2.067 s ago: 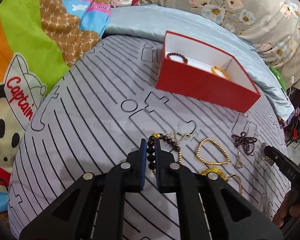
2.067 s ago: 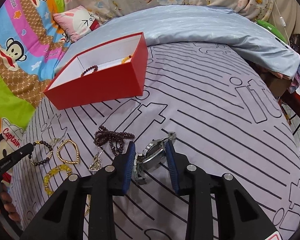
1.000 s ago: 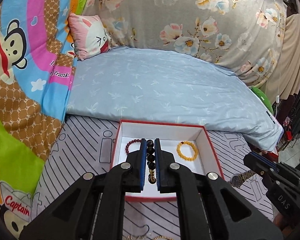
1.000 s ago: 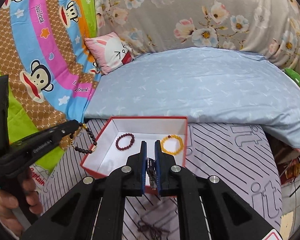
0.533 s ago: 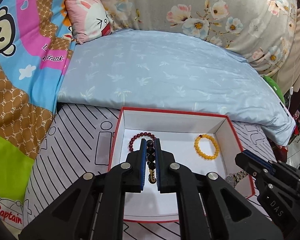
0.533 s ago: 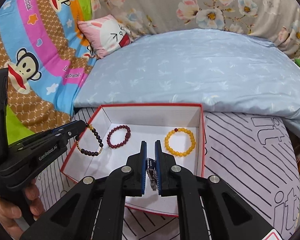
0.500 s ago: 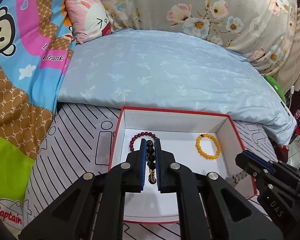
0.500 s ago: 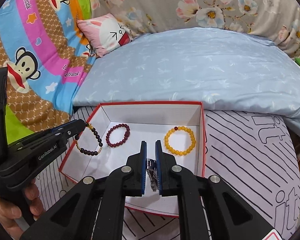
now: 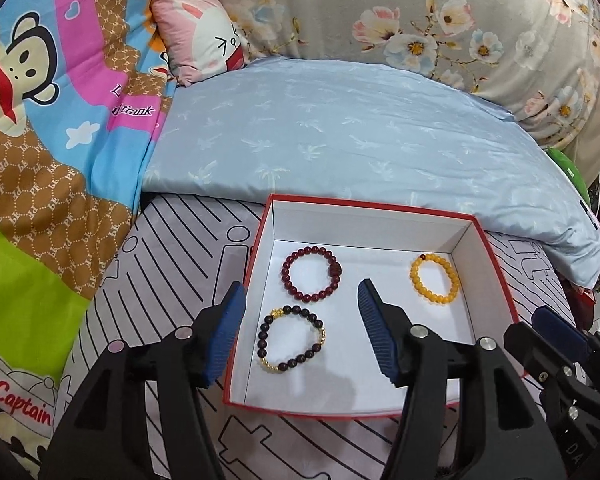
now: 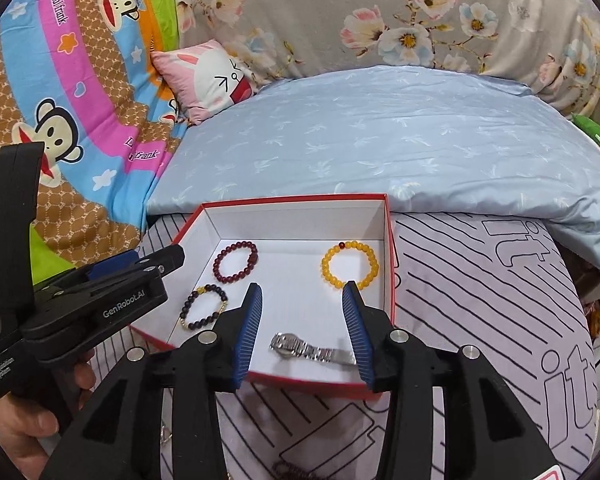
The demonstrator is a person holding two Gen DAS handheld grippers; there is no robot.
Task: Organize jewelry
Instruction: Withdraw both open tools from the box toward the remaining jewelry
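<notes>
A red box point(image 9: 496, 268) with a white inside sits on a grey bedcover point(image 9: 172, 248) printed with black lines, its far side close to a pale blue quilt point(image 9: 340, 132). Four pieces of jewelry lie flat on the box floor, none touching another. At the far left is a ring of dark red beads point(image 9: 310, 274) with one larger carved bead on its right side. At the far right is a ring of glossy yellow beads point(image 9: 434, 278) with a single red bead at its top. Nearer, on the left, lies a dark bead bracelet point(image 9: 292, 338) broken up by small gold beads and a gold charm. In the right wrist view a silver metal watch point(image 10: 310, 350) lies on its side near the front wall, its link band stretched to the right.

The left gripper point(image 9: 300, 332) has just been opening; its blue-padded jaws stand apart with the dark bead bracelet lying on the floor between them, free of both pads. The right gripper point(image 10: 304, 330) has likewise just been opening, and the watch lies below and between its spread jaws, not pinched. A hand point(image 10: 28, 420) holds the left gripper's handle at the edge of the right wrist view
</notes>
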